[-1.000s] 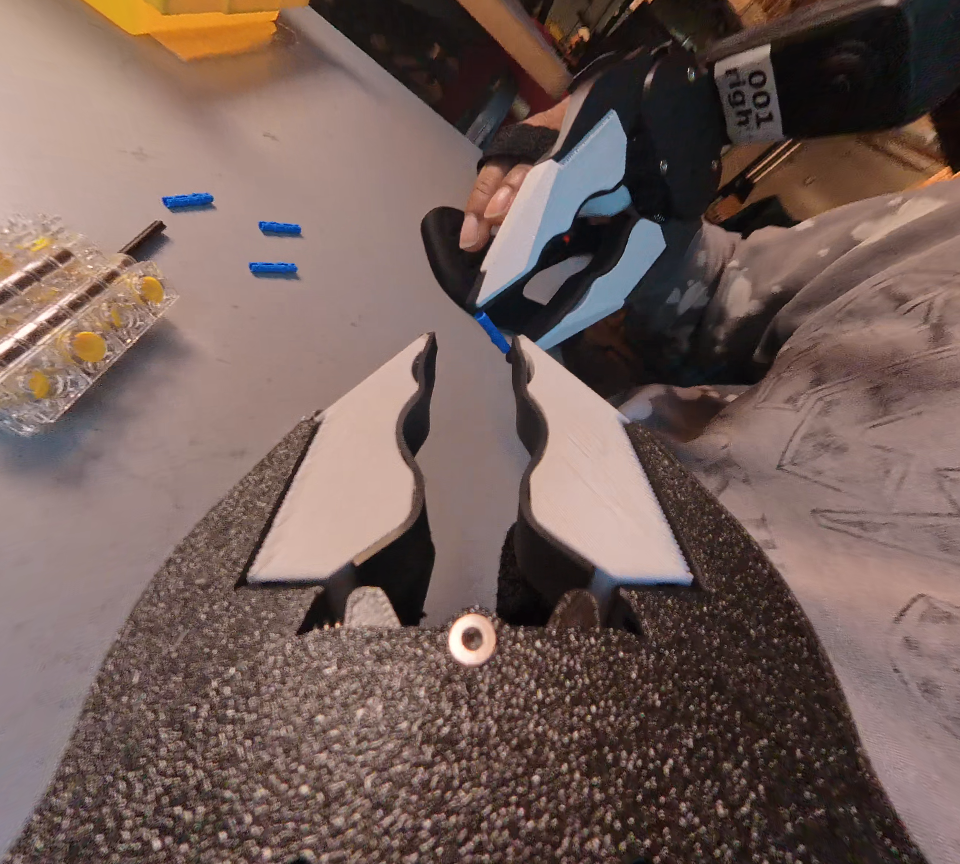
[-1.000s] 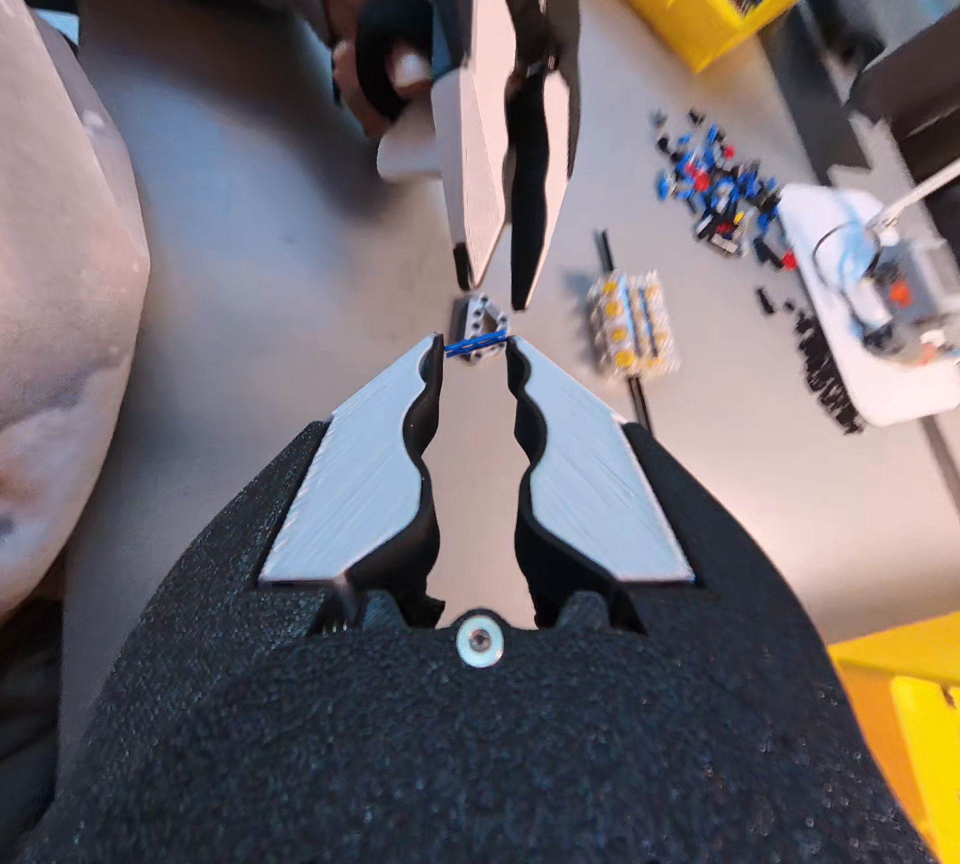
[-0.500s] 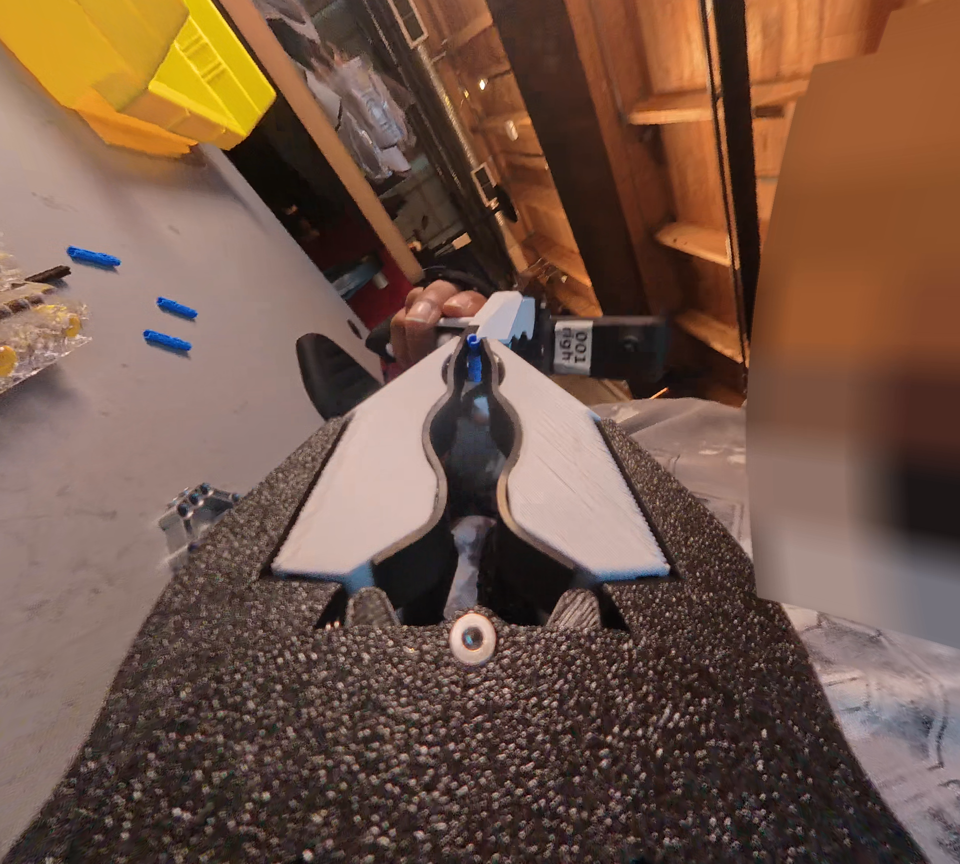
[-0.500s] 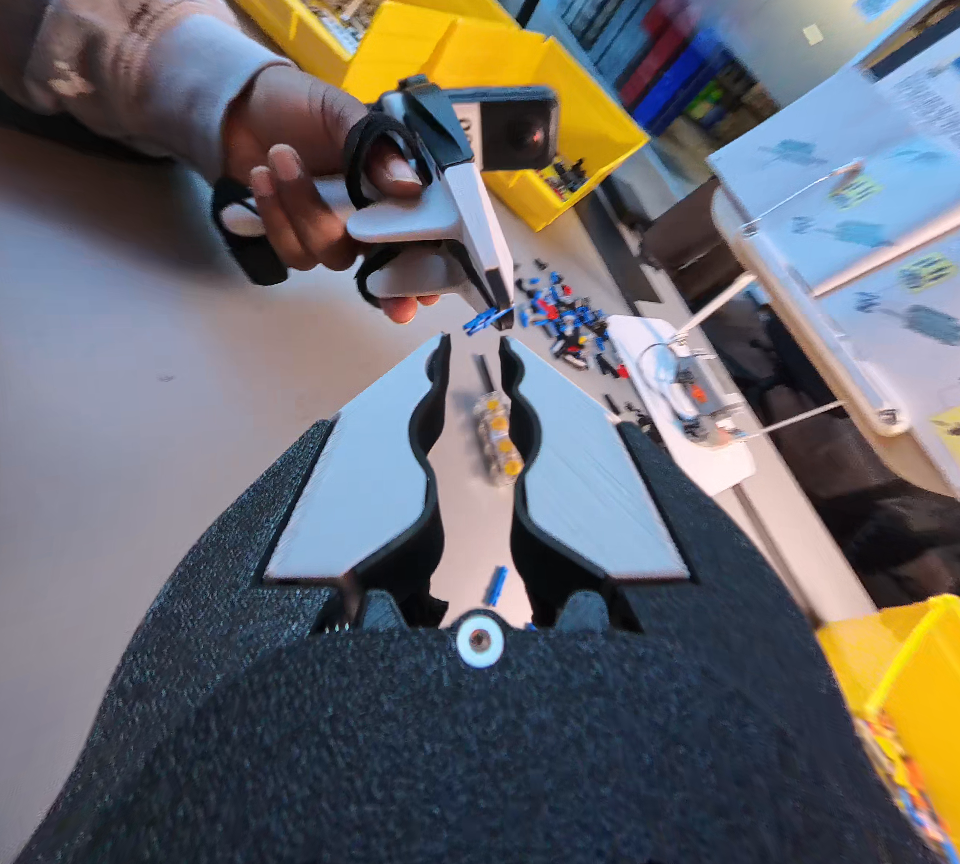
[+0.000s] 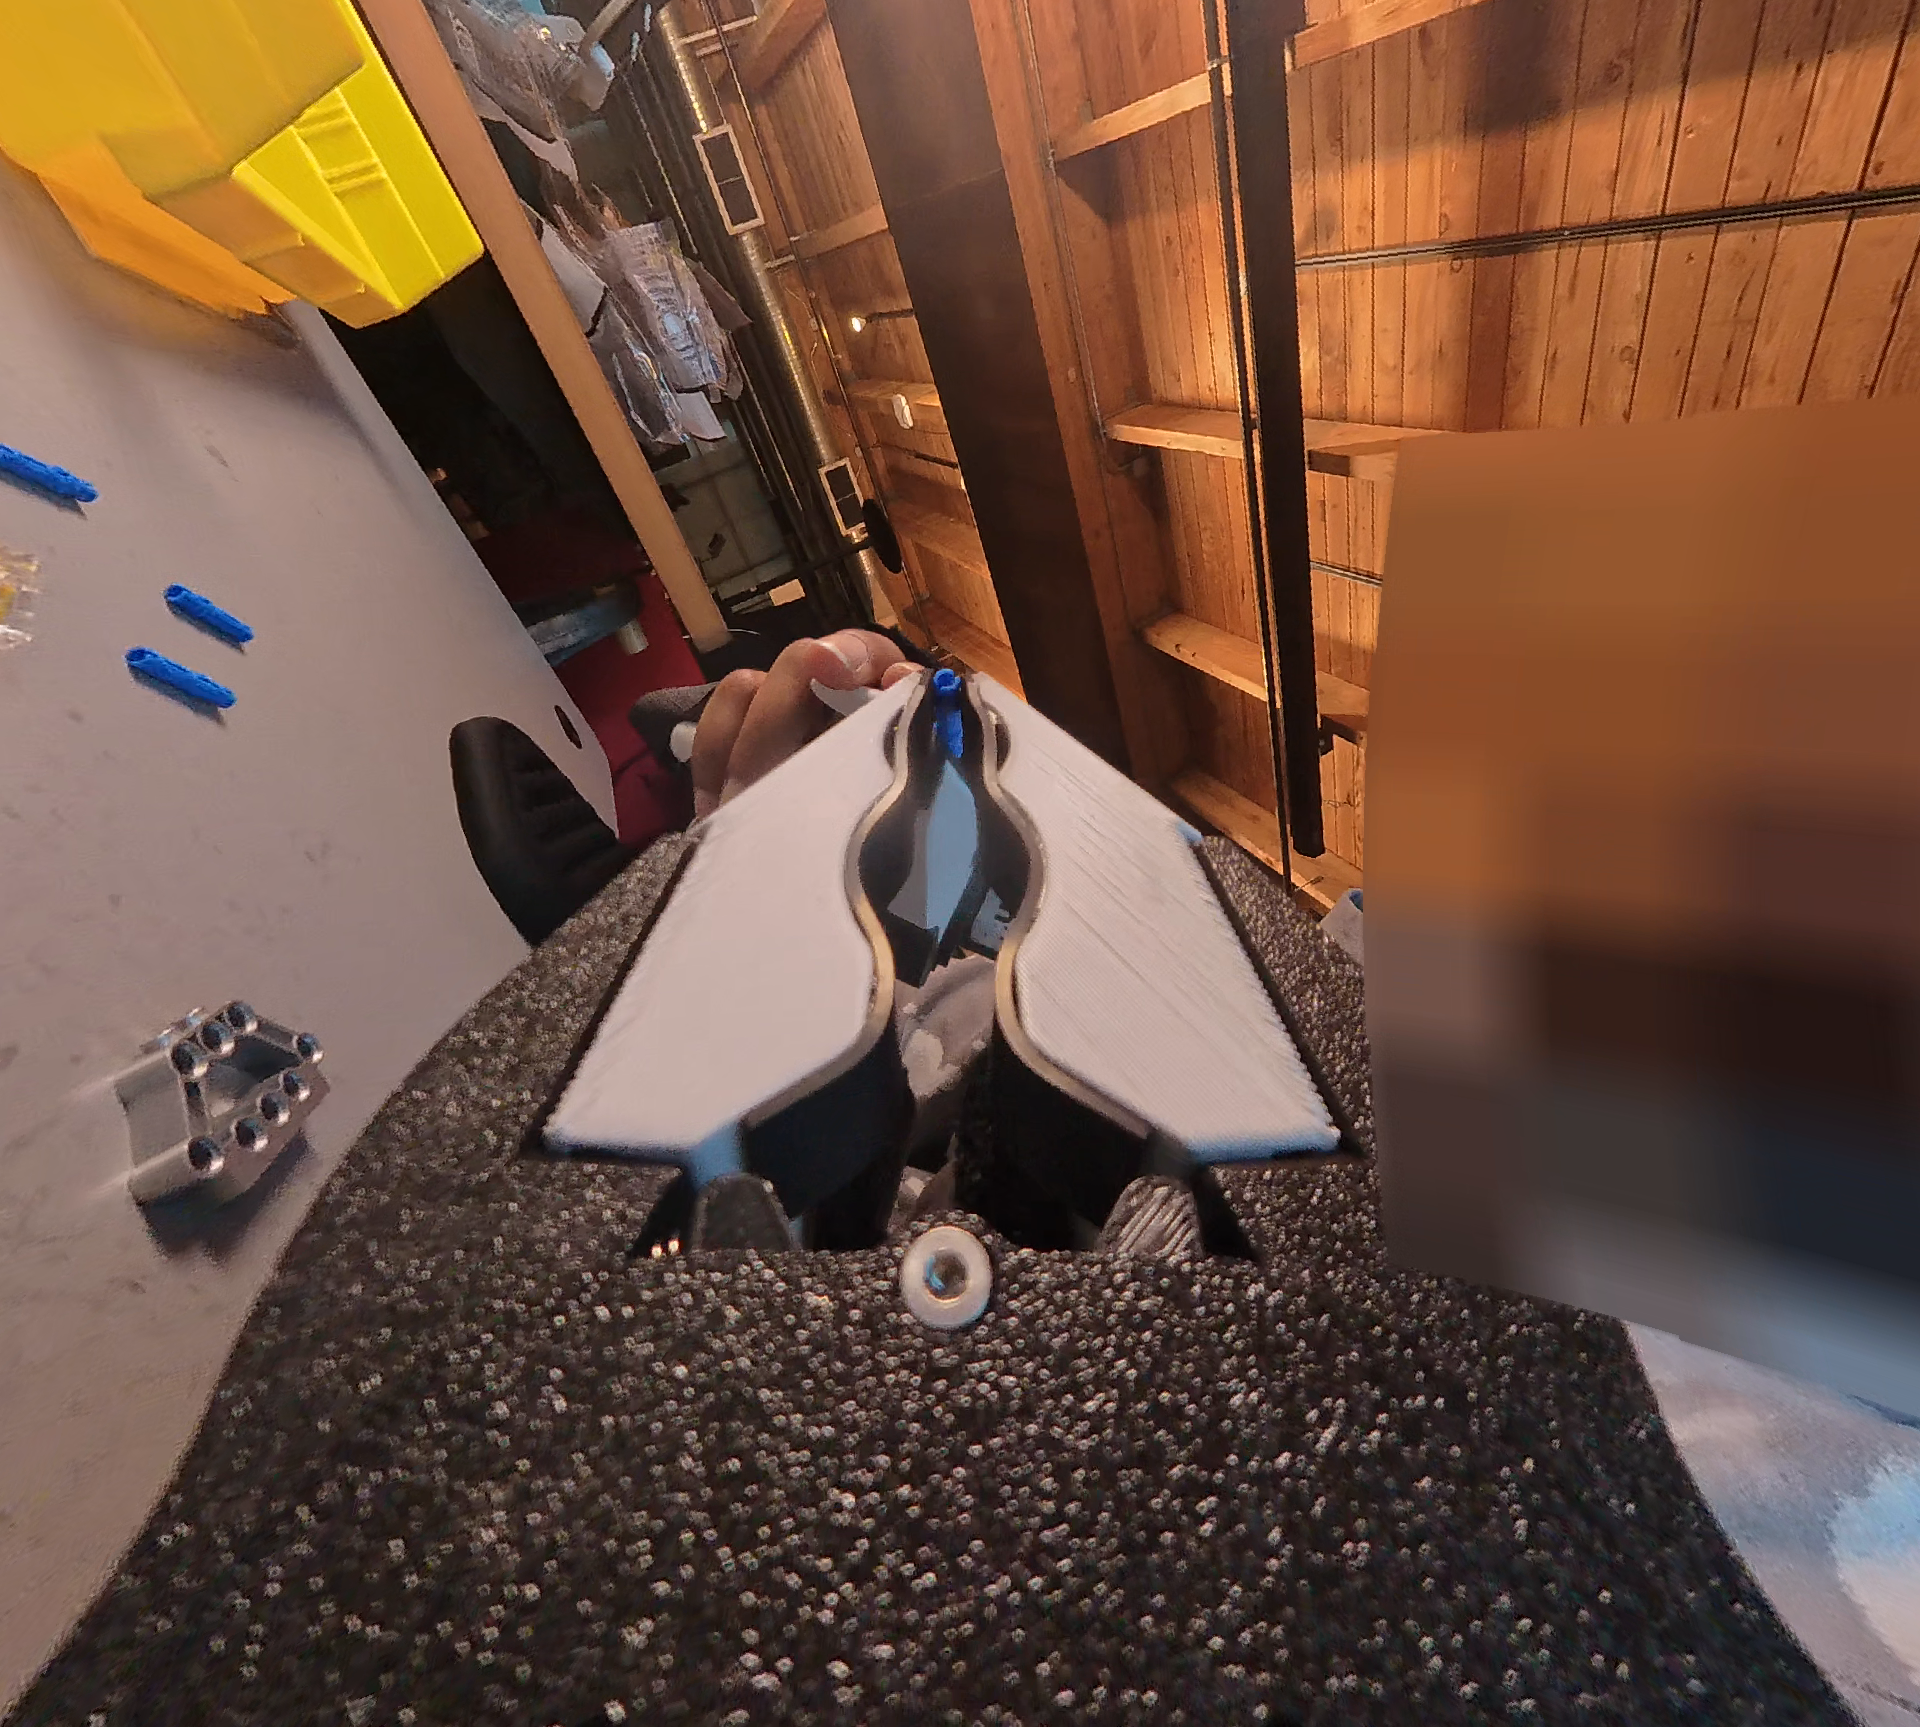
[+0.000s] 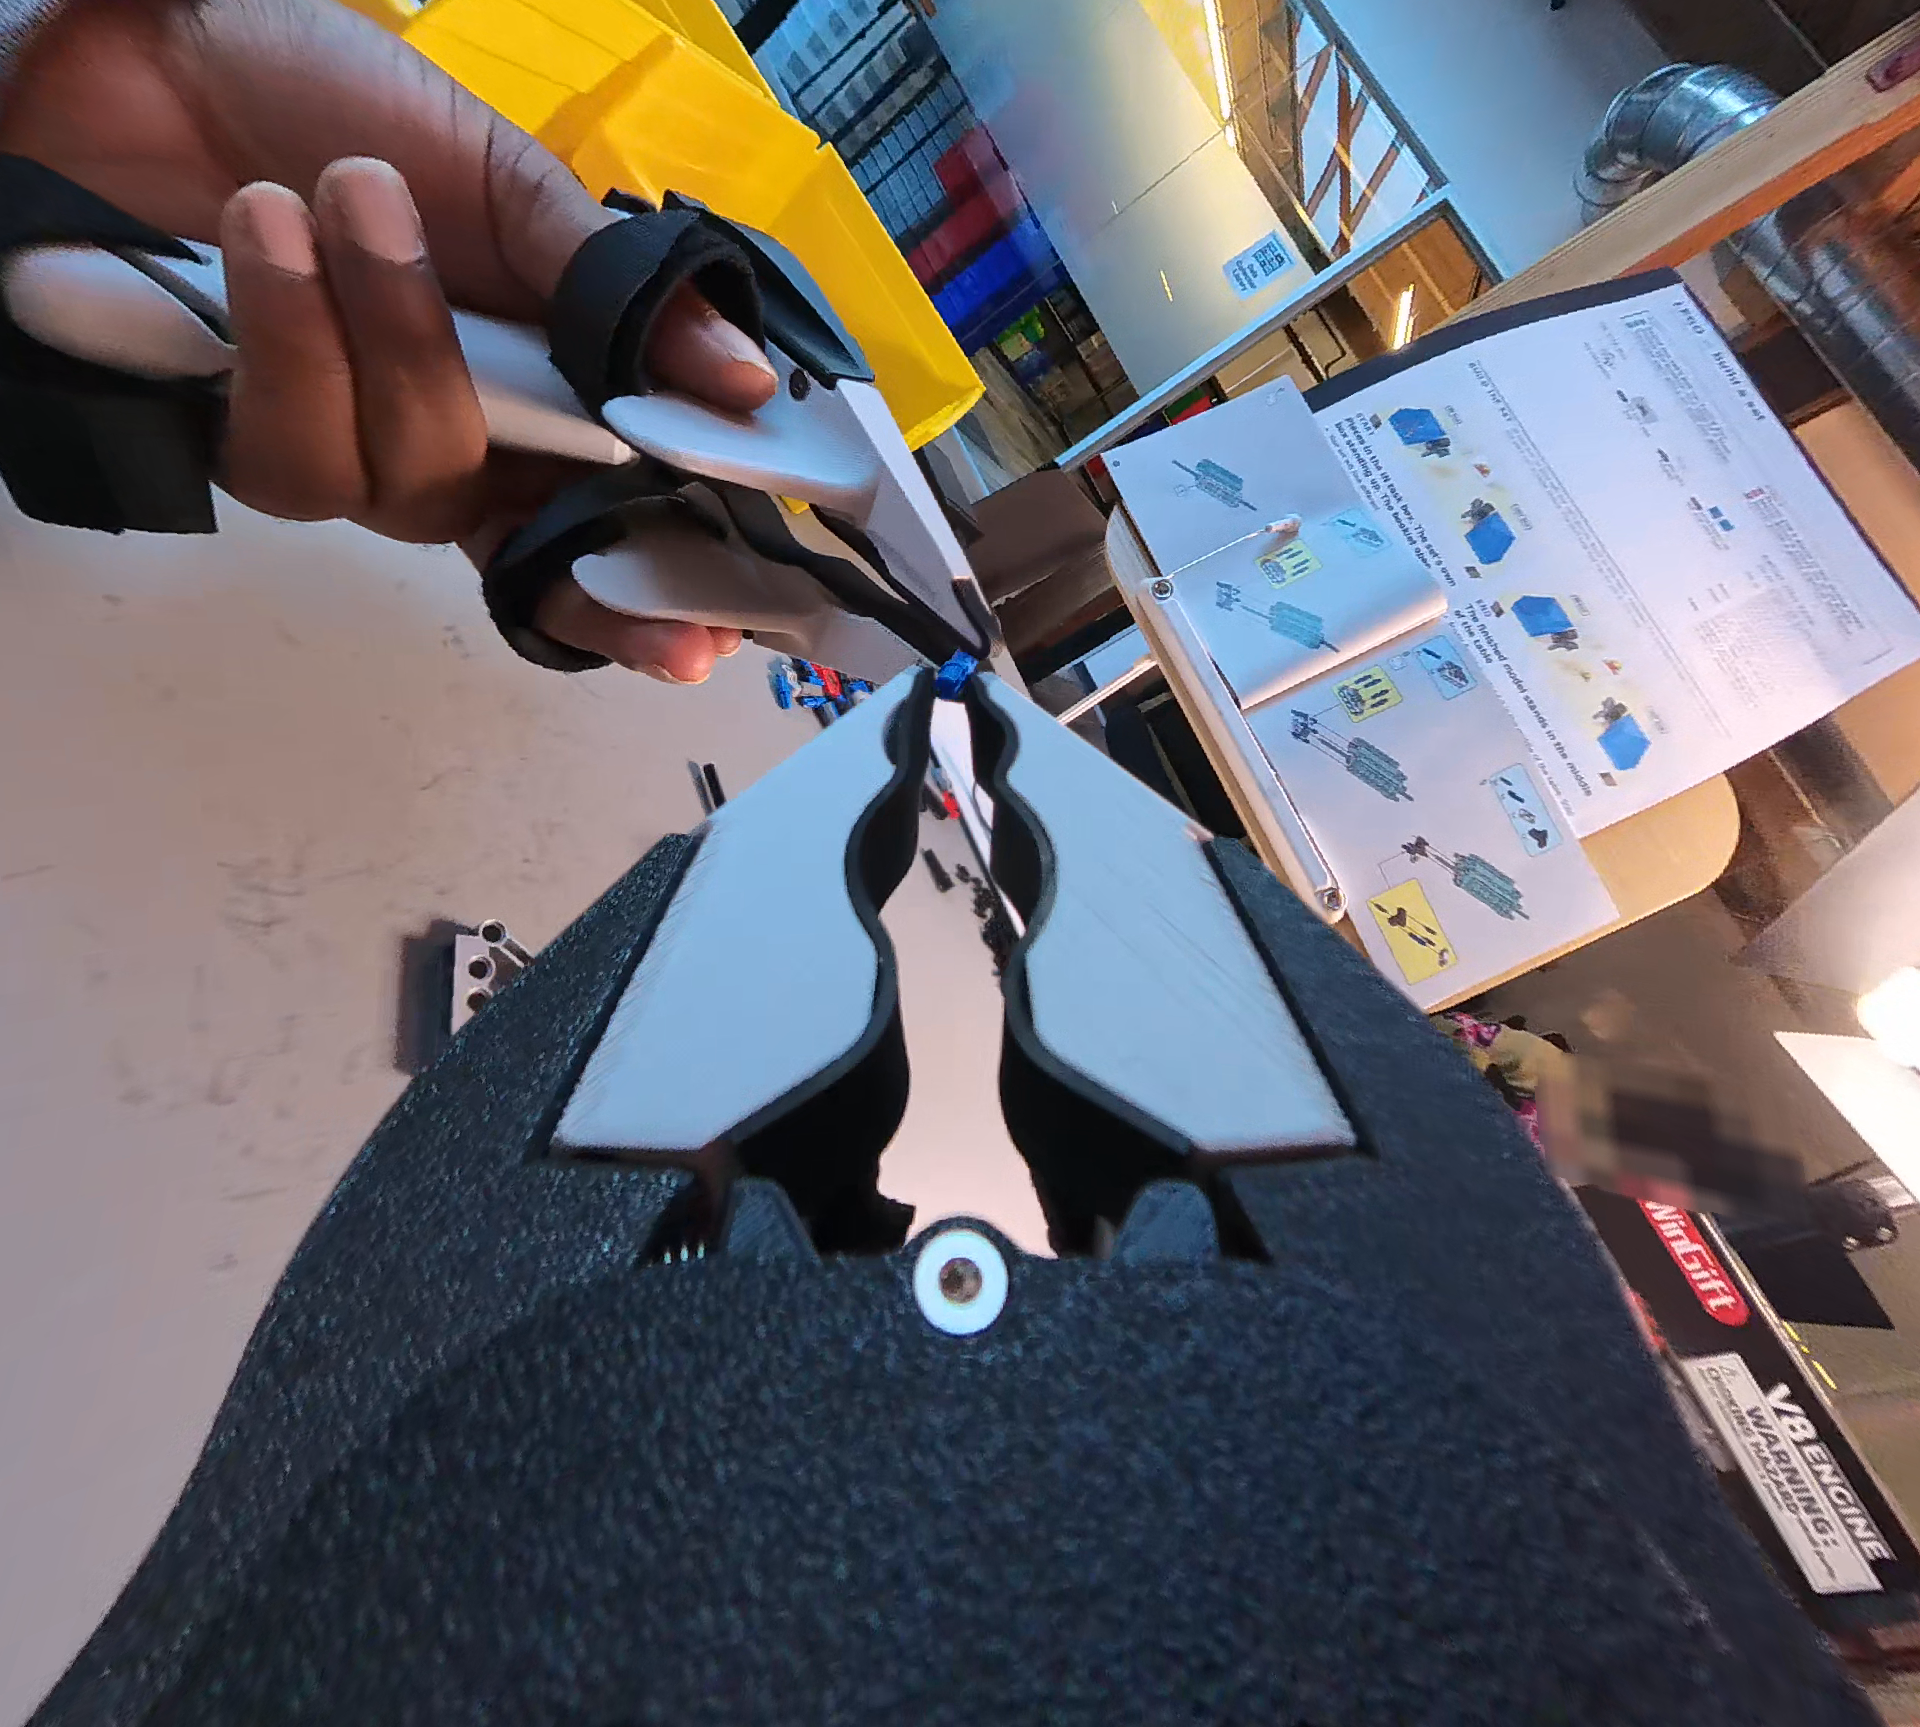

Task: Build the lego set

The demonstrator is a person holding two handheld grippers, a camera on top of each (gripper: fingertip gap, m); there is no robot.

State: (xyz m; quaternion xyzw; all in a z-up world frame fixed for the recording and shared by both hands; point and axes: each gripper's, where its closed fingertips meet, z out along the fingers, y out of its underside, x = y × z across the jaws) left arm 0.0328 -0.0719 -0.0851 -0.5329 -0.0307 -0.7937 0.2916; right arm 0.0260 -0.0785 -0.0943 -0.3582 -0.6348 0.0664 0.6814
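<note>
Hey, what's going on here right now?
A person holds a gripper in each hand, raised above a grey table. The left gripper is shut on a small blue pin. The right gripper meets that pin tip to tip, nearly closed. A grey holed block and spare blue pins lie on the table.

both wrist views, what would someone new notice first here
A small blue pin is pinched at the tips of the left gripper, raised above the grey table. In the right wrist view the right gripper meets that same pin tip to tip. Bright yellow bins stand at the table's far edge, and a grey holed block lies beside the left gripper.
</note>
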